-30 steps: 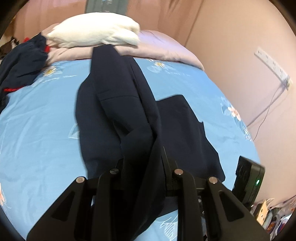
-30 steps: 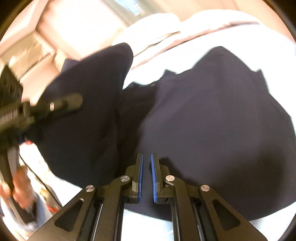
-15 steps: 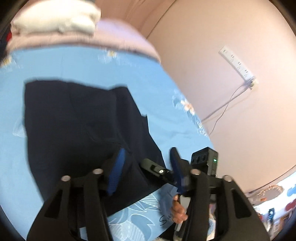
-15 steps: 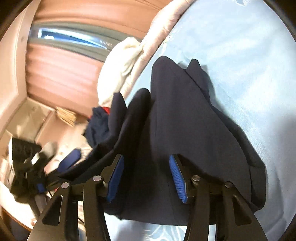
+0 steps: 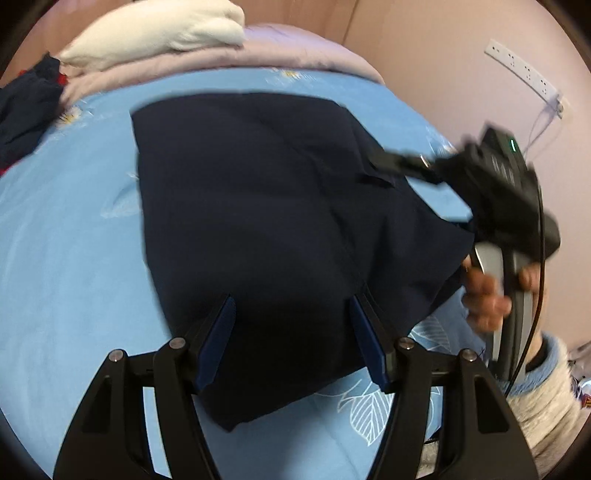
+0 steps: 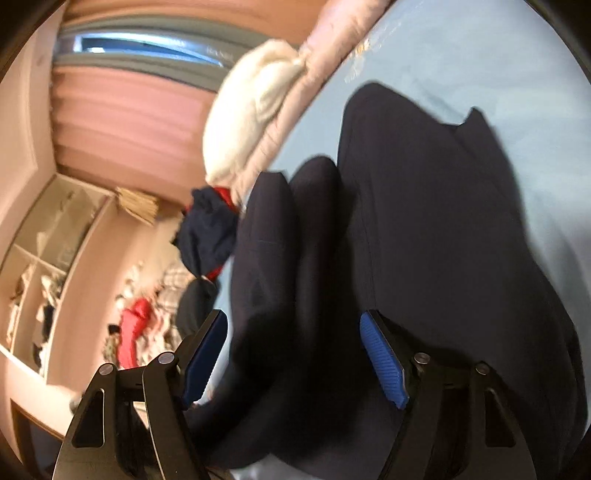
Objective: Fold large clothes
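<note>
The bed with its light blue, flower-printed sheet [image 5: 74, 258] filled most of the left wrist view, running from the lower left up to the pale pink wall at the right. A large dark navy fabric garment [image 5: 266, 221] lay spread across the middle of that sheet, folded over on itself; in the right wrist view it [image 6: 443, 240] covered the centre and right of the frame in thick folds. A folded pale pink quilt [image 5: 221, 55] sat along the top of the left wrist frame, with a white pillow [image 5: 159, 33] on it and a crumpled navy and red cloth [image 5: 26, 107] at the upper left edge.

The left gripper [image 5: 291, 336], at the bottom centre, had just been opening; its blue-padded jaws stood wide apart over the garment's near edge, pressing on nothing. The right gripper [image 5: 399, 162] showed blurred at the right of the left wrist view, carried by a hand [image 5: 484, 295] in a grey and blue sleeve. In its own view, the right gripper [image 6: 291, 354] had likewise just been opening, jaws wide, a fold of the garment lying loose between them, ungripped.

A white power strip [image 5: 524, 70] hung on the wall at the upper right.
</note>
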The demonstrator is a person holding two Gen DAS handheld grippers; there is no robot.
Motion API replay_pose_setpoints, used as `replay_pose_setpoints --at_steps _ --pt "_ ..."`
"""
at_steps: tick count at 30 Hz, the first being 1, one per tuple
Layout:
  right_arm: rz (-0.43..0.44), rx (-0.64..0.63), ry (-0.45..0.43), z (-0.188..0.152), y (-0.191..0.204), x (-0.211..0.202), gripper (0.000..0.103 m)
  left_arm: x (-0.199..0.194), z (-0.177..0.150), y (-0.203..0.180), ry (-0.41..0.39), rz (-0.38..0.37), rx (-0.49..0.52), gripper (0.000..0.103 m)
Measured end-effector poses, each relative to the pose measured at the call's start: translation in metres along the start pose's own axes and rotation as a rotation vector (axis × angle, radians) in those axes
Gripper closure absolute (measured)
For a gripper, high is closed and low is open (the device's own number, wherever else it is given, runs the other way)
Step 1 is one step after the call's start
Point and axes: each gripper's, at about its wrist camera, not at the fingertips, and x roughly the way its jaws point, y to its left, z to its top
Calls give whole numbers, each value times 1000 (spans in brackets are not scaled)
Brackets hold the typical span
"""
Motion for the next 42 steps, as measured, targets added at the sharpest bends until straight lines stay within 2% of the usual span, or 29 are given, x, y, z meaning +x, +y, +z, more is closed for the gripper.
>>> replay_pose_setpoints --at_steps 4,6,7,8,11,14,17,21,26,28,30,36,37,40,42 --pt "-66 -88 40 3 11 8 28 21 -9 -13 16 54 92 35" --pt "-116 -147 51 4 16 17 28 21 -7 -11 14 49 97 33" --pt "-147 -175 57 4 18 22 35 18 -5 -8 15 28 81 33" --pt "-172 -195 67 5 21 25 54 15 -4 -5 12 7 63 33" --pt "-229 -287 82 4 34 36 80 3 -2 4 2 -38 0 33" --pt "-233 -356 34 5 52 28 87 -19 -3 18 -21 -74 -65 33" --pt "-217 -411 -44 10 71 5 89 -41 -3 37 -43 -107 -140 33" --pt "-186 -454 -137 26 87 -38 89 -66 0 52 -90 -90 -203 33" --pt "-209 -436 -206 47 73 -80 89 -75 4 50 -120 -88 -215 33" --pt "-265 -425 -215 50 57 -91 89 -70 6 46 -114 -94 -213 33" --pt "-285 -391 -216 52 38 -89 89 -60 14 44 -100 -104 -203 33" --pt "-352 -280 -130 51 -14 -59 89 -29 50 12 -77 -93 -103 33" --pt "-355 -259 -124 50 -24 -56 89 -24 53 3 -81 -68 -72 33" --pt "-362 -211 -126 51 -28 -61 77 -9 57 -21 -72 22 14 35" --pt "-394 -227 -152 49 -19 -70 73 0 56 -28 -65 58 54 41"
